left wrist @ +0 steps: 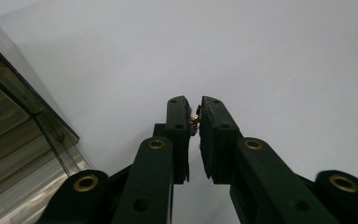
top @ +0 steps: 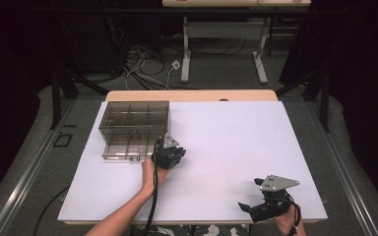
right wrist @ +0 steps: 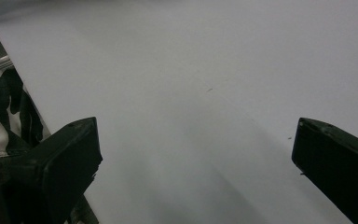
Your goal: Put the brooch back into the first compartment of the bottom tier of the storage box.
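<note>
High view: white table top (top: 236, 147) with a wood edge along the far side, standing on grey carpet. Dark curtains left and right; behind, the legs of a second desk and a tangle of cables on the floor. A smoky, see-through drawer box (top: 134, 129) sits at the far left of the white surface, its lower drawer pulled out toward the person. The left gripper (top: 169, 156) hovers just beside the open drawer's right front corner, held by a bare hand whose forearm comes up from the bottom edge. The right gripper (top: 265, 204) rests low near the front right of the table, well apart from the box, jaws pointing left.

Left gripper view: bare white surface ahead, drawer box (left wrist: 18, 135) at the left edge with its dividers showing through the tinted wall. Jaws nearly together, only a thin slit between the pads. A tiny gold-coloured item (left wrist: 196, 120) is pinched near the tips; too small to say what it is. It sits clear above the table, to the right of the box.

Right gripper view: plain white surface (right wrist: 205, 93), a few specks on it. A strip of camouflage-patterned cloth (right wrist: 0, 116) shows past the table edge at left. Jaws stand wide apart at either side, nothing between them.
</note>
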Action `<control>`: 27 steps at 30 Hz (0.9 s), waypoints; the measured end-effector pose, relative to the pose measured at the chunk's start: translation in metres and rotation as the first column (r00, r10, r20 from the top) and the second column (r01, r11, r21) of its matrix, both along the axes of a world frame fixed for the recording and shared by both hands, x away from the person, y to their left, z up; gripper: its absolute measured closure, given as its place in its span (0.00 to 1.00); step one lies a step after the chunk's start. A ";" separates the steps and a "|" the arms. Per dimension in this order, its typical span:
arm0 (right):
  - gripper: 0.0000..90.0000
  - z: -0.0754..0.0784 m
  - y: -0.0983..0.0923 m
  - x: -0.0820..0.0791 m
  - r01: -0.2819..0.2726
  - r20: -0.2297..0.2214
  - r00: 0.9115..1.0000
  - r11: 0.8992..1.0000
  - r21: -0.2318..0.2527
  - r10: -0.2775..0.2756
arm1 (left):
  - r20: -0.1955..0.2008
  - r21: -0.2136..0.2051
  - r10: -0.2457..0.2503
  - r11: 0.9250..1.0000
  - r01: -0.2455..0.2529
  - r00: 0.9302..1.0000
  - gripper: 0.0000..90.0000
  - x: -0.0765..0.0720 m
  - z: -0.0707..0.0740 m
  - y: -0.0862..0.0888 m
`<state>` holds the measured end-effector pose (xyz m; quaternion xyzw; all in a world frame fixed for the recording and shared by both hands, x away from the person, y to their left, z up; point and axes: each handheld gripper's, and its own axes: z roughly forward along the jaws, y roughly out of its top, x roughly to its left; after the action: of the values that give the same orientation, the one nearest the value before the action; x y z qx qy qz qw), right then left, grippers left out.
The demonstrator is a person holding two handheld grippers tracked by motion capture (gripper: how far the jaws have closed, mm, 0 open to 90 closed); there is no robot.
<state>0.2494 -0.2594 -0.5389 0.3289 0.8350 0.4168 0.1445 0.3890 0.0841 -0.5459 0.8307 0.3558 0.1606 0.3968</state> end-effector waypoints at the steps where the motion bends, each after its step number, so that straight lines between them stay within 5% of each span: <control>1: 0.00 0.000 0.000 0.000 -0.004 0.004 1.000 1.000 -0.002 0.004 | -0.001 -0.001 0.001 1.000 -0.001 1.000 0.91 0.000 0.000 0.001; 27: 0.00 -0.001 0.000 0.000 0.004 -0.003 1.000 1.000 -0.004 -0.004 | 0.025 -0.011 0.018 1.000 -0.018 1.000 0.91 -0.005 0.013 0.021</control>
<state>0.2493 -0.2593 -0.5394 0.3308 0.8355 0.4142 0.1448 0.3842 0.1055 -0.5325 0.8231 0.3591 0.1727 0.4045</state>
